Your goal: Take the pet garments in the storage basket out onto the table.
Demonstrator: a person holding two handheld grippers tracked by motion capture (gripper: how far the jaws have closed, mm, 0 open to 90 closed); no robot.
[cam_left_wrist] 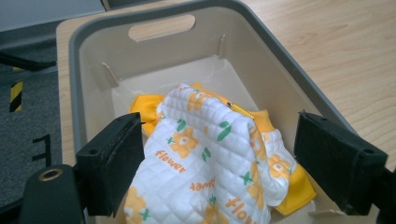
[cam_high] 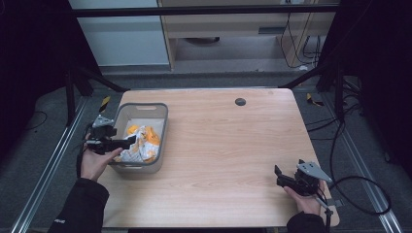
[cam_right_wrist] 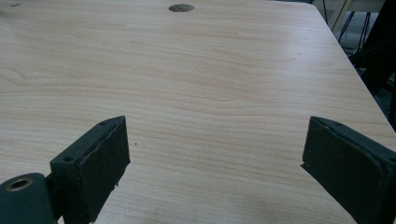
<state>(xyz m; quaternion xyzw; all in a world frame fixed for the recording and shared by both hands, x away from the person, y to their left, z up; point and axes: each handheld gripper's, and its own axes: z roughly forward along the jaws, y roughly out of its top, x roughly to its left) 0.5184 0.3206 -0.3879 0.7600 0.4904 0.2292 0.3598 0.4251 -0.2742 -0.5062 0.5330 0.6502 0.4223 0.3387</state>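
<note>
At the table's left, a quilted white cloth (cam_left_wrist: 205,163) with orange flowers and yellow trim lies crumpled in the grey bin (cam_high: 164,127). The left gripper (cam_high: 127,141) spreads wide above it, empty. Far right, the right gripper (cam_high: 278,173) gapes over bare table (cam_right_wrist: 210,93), holding nothing.

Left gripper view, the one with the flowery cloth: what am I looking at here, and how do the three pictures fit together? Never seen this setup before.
There is no robot. A person holds a hand-held two-jaw tool in each hand, and each tool carries its own camera.

The high view looks down on a wooden table. The left gripper reaches over a grey bin; the right gripper hangs over bare wood near the table's front right.

The left gripper view looks along that tool's black jaws into the bin. Between the wide-open jaws lies a quilted white and orange cloth printed with flowers. Nothing is gripped yet.

The right gripper view shows open jaws over bare tabletop, holding nothing.
</note>
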